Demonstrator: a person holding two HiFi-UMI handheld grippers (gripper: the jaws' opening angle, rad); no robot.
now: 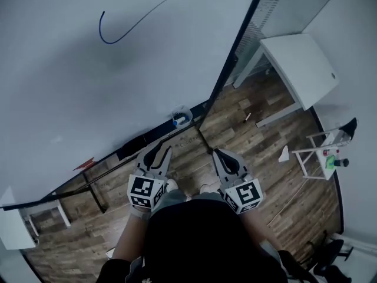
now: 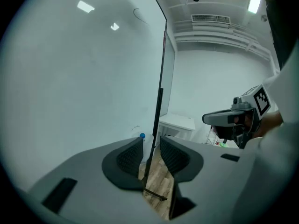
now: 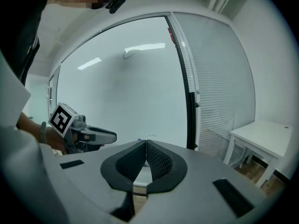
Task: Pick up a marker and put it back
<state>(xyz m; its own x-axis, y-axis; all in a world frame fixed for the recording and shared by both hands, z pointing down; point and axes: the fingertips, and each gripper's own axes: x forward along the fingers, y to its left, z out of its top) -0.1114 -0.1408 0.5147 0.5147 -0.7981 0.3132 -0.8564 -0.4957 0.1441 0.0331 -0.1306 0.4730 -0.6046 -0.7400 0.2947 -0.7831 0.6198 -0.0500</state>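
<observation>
Big whiteboard (image 1: 88, 87) stands on wood floor (image 1: 235, 122), white table (image 1: 300, 66) to its right. Blue-capped marker (image 1: 176, 122) sits at the whiteboard's bottom edge. Both empty in front of it: left gripper (image 1: 162, 150) jaws apart, right gripper (image 1: 217, 153) jaws together

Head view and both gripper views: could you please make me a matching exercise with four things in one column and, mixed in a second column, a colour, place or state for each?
Things
1. left gripper
2. right gripper
3. drawn line
4. table

Descriptions
a. blue, curved, on the whiteboard
b. jaws together, nothing between them
c. white, beyond the whiteboard's right edge in the head view
d. jaws apart, nothing held

Pairs: 1-d, 2-b, 3-a, 4-c
</observation>
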